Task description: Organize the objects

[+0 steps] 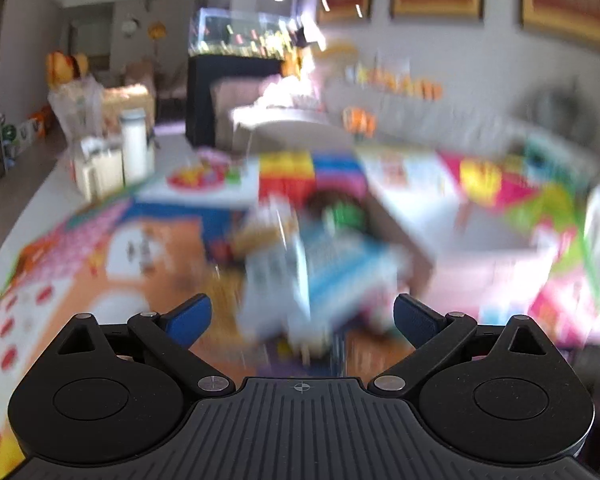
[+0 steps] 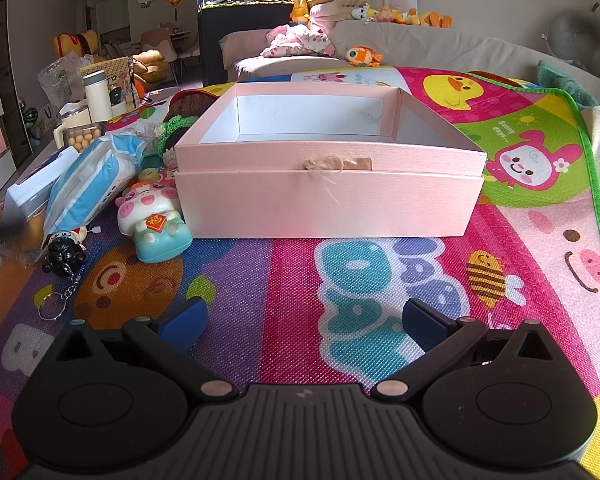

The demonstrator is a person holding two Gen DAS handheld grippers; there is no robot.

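- Both claws read wide open to me: right gripper (image 2: 303, 322) low over the play mat (image 2: 300, 300), empty; left gripper (image 1: 302, 320) empty above a blurred blue-and-white pack (image 1: 320, 272).
- One pink box (image 2: 324, 204), lidless, mid-mat toward its far edge.
- Beside the box's left wall I count one wipes pack (image 2: 92, 184), one pig toy (image 2: 152, 220), one black keychain figure (image 2: 64, 254).

Both tongs, left (image 1: 302, 318) and right (image 2: 305, 322), have matte black ribbed bodies, silver pivot screws and blue pads (image 2: 182, 322).
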